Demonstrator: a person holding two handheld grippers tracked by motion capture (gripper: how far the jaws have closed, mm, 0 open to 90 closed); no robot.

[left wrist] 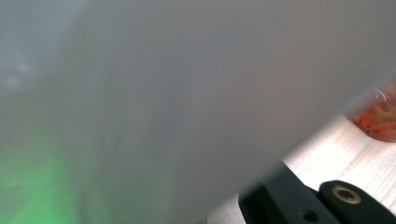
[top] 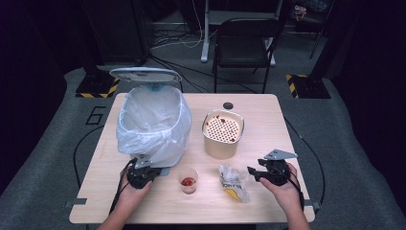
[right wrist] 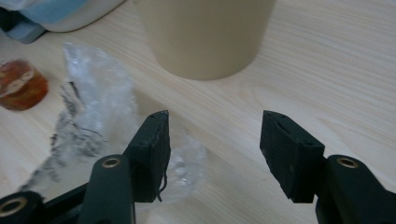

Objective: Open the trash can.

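Two sets of fingers are mine. My left gripper (top: 140, 175) sits at the near base of the bin (top: 154, 122) with its white liner, fingers pressed together; whether they pinch the liner I cannot tell. My right gripper (right wrist: 212, 149) hovers over the tabletop (top: 268, 120) with fingers spread and nothing between them. The crumpled plastic wrapper (top: 233, 182) lies just left of them, near the small cup (top: 188, 180) of red sauce, with the beige container (top: 222, 133) farther off.
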